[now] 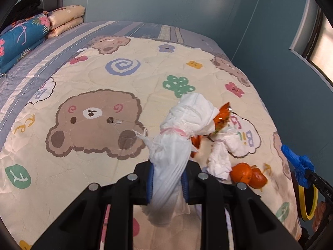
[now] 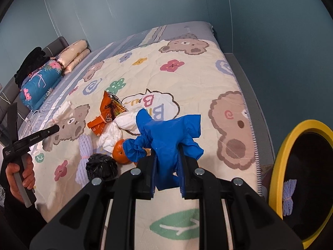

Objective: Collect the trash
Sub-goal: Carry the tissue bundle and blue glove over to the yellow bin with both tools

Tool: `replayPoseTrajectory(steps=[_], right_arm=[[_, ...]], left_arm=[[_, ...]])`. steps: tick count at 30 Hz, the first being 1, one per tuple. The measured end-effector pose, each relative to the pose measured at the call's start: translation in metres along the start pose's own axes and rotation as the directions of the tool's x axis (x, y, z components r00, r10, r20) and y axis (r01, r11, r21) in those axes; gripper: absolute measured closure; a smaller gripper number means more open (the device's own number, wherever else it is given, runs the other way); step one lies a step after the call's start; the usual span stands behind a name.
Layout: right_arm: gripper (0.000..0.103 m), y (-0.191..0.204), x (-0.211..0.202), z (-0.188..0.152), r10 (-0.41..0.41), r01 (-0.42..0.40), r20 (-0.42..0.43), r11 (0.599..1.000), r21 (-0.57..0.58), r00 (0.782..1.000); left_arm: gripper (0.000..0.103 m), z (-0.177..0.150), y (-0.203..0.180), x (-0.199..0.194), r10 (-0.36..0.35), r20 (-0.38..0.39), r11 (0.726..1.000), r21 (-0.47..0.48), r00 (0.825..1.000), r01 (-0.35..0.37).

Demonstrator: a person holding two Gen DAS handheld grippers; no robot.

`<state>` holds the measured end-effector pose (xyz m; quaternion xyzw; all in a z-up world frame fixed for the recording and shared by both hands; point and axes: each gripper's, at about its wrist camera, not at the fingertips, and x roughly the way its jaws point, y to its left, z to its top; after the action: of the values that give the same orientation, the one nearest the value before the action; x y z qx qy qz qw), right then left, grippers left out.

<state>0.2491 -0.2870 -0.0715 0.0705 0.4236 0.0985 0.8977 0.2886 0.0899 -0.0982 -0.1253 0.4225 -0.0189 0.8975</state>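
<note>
Tissue wad (image 1: 177,145) clamped in left hand-held gripper (image 1: 167,184) above quilt (image 1: 83,73).

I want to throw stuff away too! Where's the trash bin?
The yellow-rimmed bin stands beside the bed, at the right edge of the right wrist view, just right of the blue glove in the right gripper.

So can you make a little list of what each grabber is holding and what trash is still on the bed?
left gripper: shut on white tissue bundle
right gripper: shut on blue glove
still on quilt: orange wrapper, orange peel, black bag ball, white foam net, more tissue
bin: yellow rim, beside the bed, a foam net inside
</note>
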Motion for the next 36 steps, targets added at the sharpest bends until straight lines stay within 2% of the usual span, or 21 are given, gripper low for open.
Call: replayPoseTrajectory(steps=[17, 36], right_arm=[[0.086, -0.032, -0.064, -0.024, -0.046, 0.044, 0.064, 0.998, 0.034, 0.997], [0.086, -0.087, -0.100, -0.038, -0.090, 0.078, 0.103, 0.991, 0.112, 0.991]], left_arm=[[0.083, -0.016, -0.065, -0.034, -0.086, 0.010, 0.991, 0.100, 0.996, 0.085], [0.083, -0.027, -0.138, -0.042, -0.177, -0.019, 0.966, 0.190, 0.984, 0.177]])
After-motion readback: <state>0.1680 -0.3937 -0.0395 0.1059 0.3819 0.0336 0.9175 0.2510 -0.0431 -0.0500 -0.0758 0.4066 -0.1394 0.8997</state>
